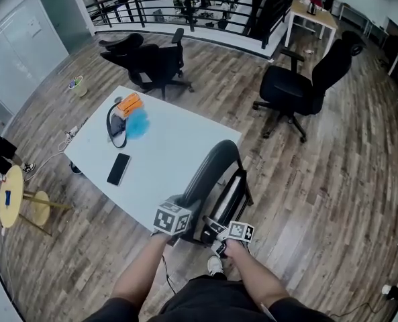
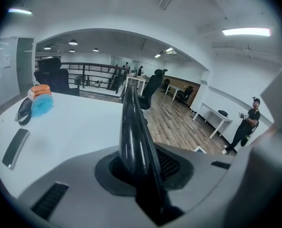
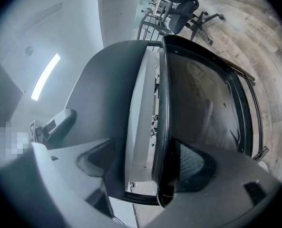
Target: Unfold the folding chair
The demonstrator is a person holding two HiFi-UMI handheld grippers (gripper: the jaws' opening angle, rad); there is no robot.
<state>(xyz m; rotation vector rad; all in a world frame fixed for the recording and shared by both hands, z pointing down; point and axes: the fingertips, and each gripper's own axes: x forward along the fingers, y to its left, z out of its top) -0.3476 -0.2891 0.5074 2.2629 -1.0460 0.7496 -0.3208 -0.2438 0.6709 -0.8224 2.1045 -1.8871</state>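
Observation:
The folding chair (image 1: 214,170) stands folded on the wood floor, leaning against the near edge of the white table (image 1: 178,146). It has a grey curved back (image 3: 105,89) and a black-rimmed seat (image 3: 163,99). My left gripper (image 1: 184,208) is shut on the top edge of the chair's back, which shows as a thin dark edge (image 2: 133,122) running up between the jaws of the left gripper (image 2: 141,175). My right gripper (image 1: 219,228) sits lower and to the right. In its own view the right gripper (image 3: 148,167) holds the seat's black rim against one pad, with the grey back by the other.
On the table lie a black phone (image 1: 119,168), a black cable and an orange and blue object (image 1: 131,113). Black office chairs stand at the far left (image 1: 148,62) and far right (image 1: 303,86). A round wooden stool (image 1: 14,196) is at the left. A person (image 2: 247,122) stands far off.

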